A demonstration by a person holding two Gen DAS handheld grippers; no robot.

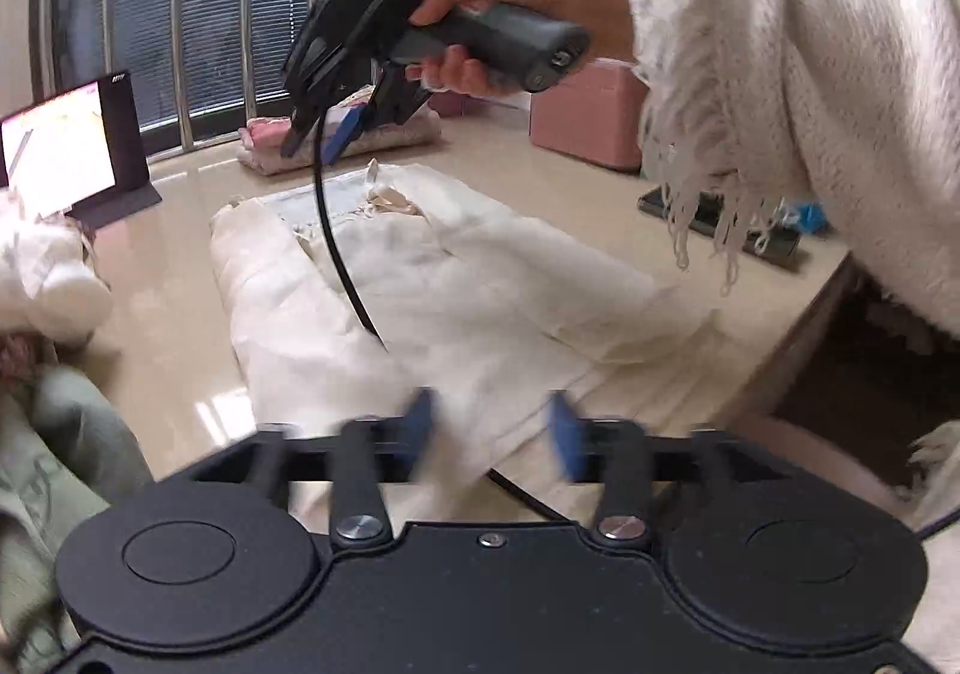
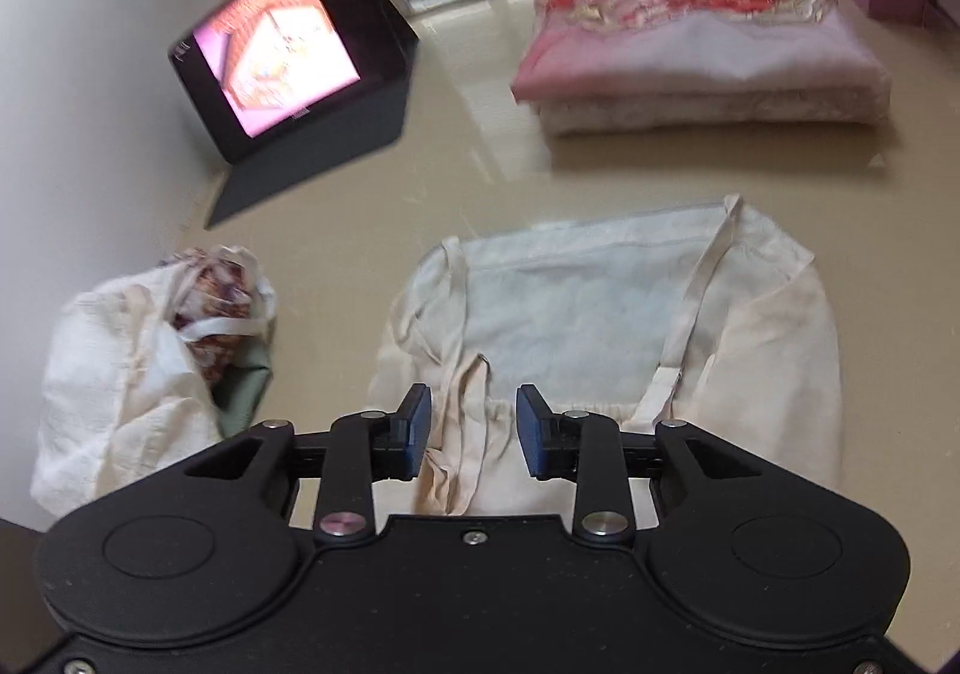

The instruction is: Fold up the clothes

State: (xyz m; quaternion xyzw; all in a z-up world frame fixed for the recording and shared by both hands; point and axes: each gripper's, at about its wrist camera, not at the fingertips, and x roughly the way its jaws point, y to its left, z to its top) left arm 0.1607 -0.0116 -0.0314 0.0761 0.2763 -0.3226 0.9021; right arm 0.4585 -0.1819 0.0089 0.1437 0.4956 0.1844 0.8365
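A: Where is the garment?

B: I see the cream garment (image 2: pixel 612 326) lying partly folded on the beige table (image 2: pixel 480 164), straps uppermost, its near edge under my right gripper (image 2: pixel 474 428).

A: Right jaws?

B: Parted a moderate way, blue pads clear, with nothing gripped. Cloth shows between them but lies below, untouched. In the left wrist view the right gripper (image 1: pixel 336 131) hangs above the far end of the garment (image 1: pixel 456 284), held by a hand (image 1: pixel 480 26) in a fuzzy white sleeve (image 1: pixel 798 92).

A: Left jaws?

B: My left gripper (image 1: pixel 495 434) is blurred; jaws stand apart over the near hem, and I see no cloth pinched.

A: Surroundings?

B: Folded pink stack (image 2: pixel 702 68) at the far side, a lit tablet (image 2: pixel 276 50) to the left, and a crumpled cream bundle (image 2: pixel 138 362) near left.
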